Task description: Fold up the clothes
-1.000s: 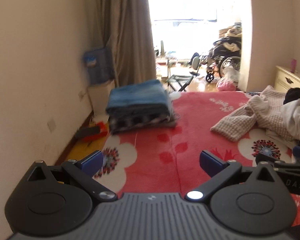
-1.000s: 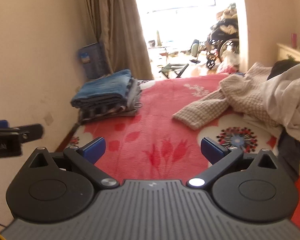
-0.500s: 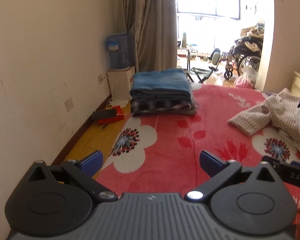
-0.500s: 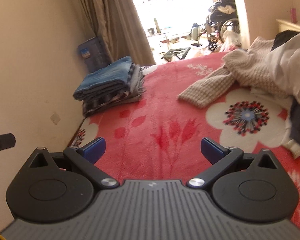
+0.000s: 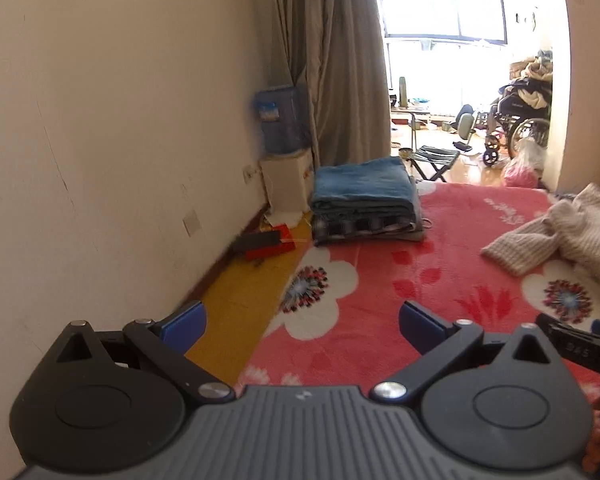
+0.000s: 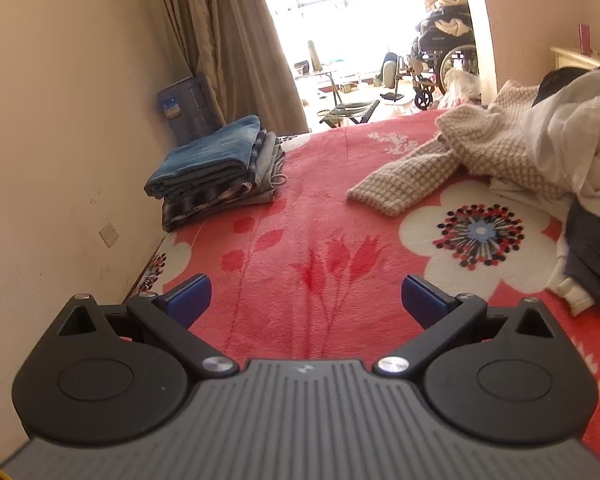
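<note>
Apparently between garments, the left gripper and right gripper are hovering wide apart and empty over the blanket; the checked sweater is lying unfolded near the folded stack, likely needing picking next.

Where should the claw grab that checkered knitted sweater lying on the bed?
Probably the sleeve end of the checkered sweater, which lies flat and stretched out on the red floral blanket, free of the pile. The open right claw could come in low from the near side and pinch across that end.
</note>
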